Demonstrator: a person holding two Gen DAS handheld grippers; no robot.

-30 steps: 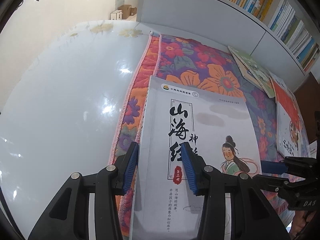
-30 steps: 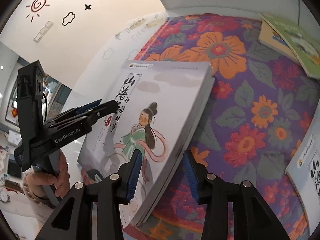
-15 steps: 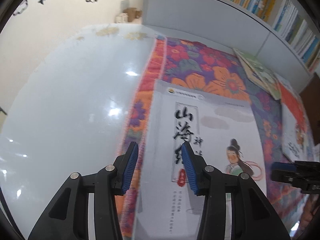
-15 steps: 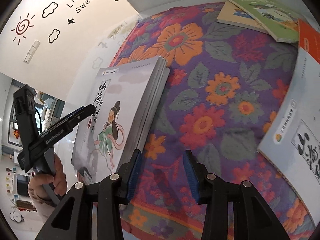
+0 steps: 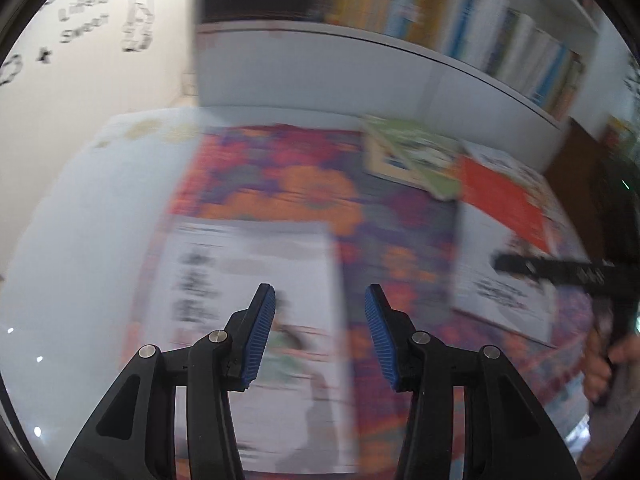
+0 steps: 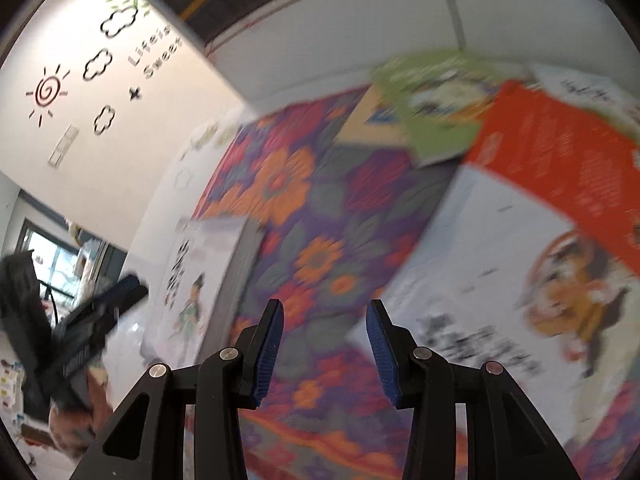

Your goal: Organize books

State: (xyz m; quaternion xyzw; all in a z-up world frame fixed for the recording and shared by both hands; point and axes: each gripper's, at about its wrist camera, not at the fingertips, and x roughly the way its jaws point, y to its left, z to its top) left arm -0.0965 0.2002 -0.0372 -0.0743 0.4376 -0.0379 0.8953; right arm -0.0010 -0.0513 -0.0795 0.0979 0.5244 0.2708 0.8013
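On the floral cloth [image 6: 316, 208] we find the books flat and apart. Largest, the white book with the red band [image 6: 500, 264] lies ahead of the right gripper [image 6: 325, 346]; the white illustrated book [image 5: 248, 280] lies below the left gripper [image 5: 320, 338]; smaller green-covered books [image 5: 416, 156] sit near the shelf unit [image 5: 320, 72]. Both grippers' jaws stand apart, holding nothing. We judge these thin paperbacks light, glossy, floppy; best pinched at a free edge near the spine.
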